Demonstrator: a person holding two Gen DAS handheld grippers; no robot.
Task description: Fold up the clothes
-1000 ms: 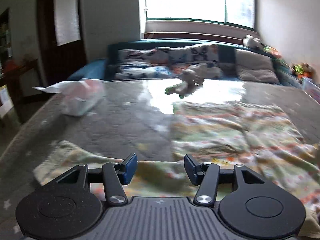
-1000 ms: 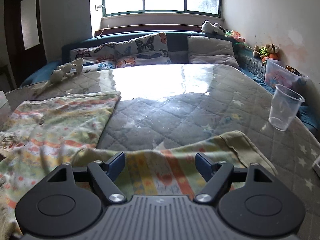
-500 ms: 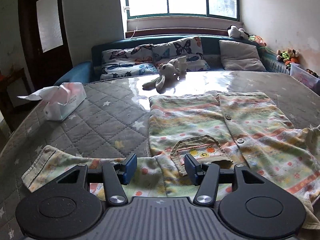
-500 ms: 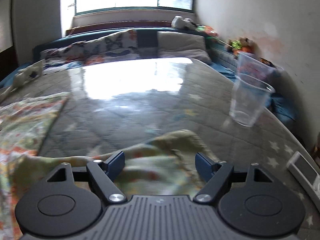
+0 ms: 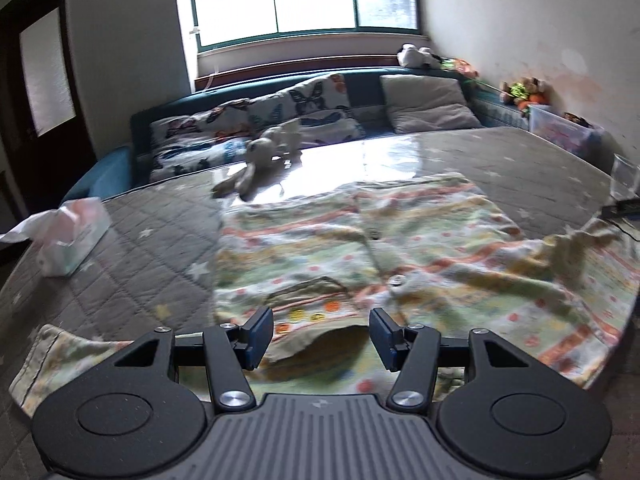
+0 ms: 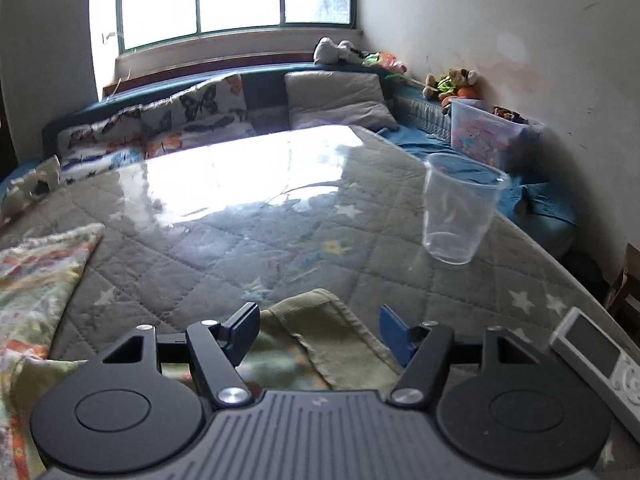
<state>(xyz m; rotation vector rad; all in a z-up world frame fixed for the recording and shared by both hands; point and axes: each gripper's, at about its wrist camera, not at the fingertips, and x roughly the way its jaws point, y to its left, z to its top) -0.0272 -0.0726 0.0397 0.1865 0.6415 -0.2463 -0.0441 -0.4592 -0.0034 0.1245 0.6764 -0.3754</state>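
Observation:
A small patterned shirt point(image 5: 360, 248) with stripes, dots, buttons and a chest pocket lies spread on the glass-topped quilted table point(image 5: 160, 256). My left gripper point(image 5: 320, 338) is open, low over the shirt's near edge by the pocket. One sleeve point(image 5: 48, 352) stretches out to the left. My right gripper point(image 6: 320, 330) is open over the end of the other sleeve point(image 6: 332, 336), whose cuff lies between the fingers. The shirt body shows at the left of the right wrist view point(image 6: 36, 264).
A clear plastic cup point(image 6: 460, 208) stands right of the right gripper, and a white remote point(image 6: 600, 360) lies near the table's right edge. A tissue box point(image 5: 68, 236) is at the left, a plush toy point(image 5: 256, 164) at the back. A sofa with pillows point(image 5: 320, 112) lies behind.
Both grippers have swung to the right. The left view now centres on the shirt's pocket; the right one has moved to the sleeve's end, with the cup closer. Both stay open.

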